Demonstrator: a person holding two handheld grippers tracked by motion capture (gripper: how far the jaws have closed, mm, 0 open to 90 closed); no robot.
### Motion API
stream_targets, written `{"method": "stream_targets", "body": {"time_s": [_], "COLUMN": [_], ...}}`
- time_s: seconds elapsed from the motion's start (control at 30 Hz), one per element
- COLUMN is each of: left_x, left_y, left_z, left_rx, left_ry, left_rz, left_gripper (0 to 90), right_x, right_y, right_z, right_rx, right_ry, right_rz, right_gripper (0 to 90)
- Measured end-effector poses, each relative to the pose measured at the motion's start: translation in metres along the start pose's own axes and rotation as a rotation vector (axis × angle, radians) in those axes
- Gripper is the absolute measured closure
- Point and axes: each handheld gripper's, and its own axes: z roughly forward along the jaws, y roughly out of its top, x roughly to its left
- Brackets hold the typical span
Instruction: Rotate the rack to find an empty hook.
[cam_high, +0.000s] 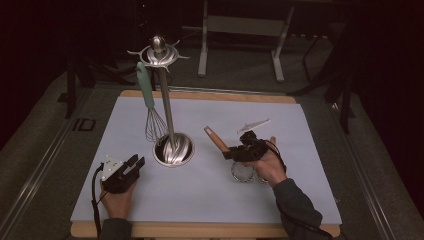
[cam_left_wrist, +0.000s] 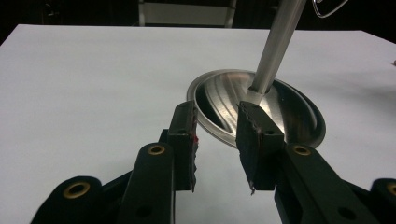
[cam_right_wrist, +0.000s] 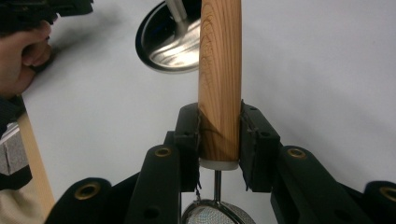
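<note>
In the lower right of the high view, the right gripper (cam_high: 239, 150) is clamped on the wooden handle (cam_high: 216, 139) of a small mesh strainer (cam_high: 243, 172), whose sieve hangs just above the white mat (cam_high: 90, 200) near the hand. In the right gripper view both jaws press the handle's sides just above its white collar. At lower left, the left gripper (cam_high: 134, 165) rests low over the mat, jaws apart and holding nothing, just short of the rim of the steel stand base (cam_high: 175, 150). Bare mat lies between the two grippers and along the table's near wooden edge (cam_high: 200, 230). Farther back, a whisk (cam_high: 152, 117) with a teal handle hangs from the stand's top hooks (cam_high: 159, 52), close beside the pole. The mat's far right quarter is open.
</note>
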Motion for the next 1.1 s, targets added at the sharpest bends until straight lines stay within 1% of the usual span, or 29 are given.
{"method": "stream_targets", "body": {"time_s": [0.4, 0.53, 0.9, 1.1], "left_x": [0.0, 0.0, 0.0, 0.0], "left_y": [0.0, 0.0, 0.0, 0.0], "left_z": [0.0, 0.0, 0.0, 0.0], "left_rx": [0.0, 0.0, -0.001, 0.0], "left_ry": [0.0, 0.0, 0.0, 0.0], "left_rz": [-0.001, -0.001, -0.001, -0.001], "left_gripper": [68.5, 68.5, 68.6, 68.6], "right_x": [0.008, 0.011, 0.015, 0.019], "right_y": [0.006, 0.007, 0.01, 0.013], "right_z": [-0.006, -0.008, -0.013, -0.018], "right_rx": [-0.066, -0.099, -0.154, -0.205], "right_ry": [0.013, 0.018, 0.022, 0.04], "right_rz": [-0.036, -0.051, -0.076, -0.103], "right_gripper": [70.8, 70.8, 70.8, 70.8]}}
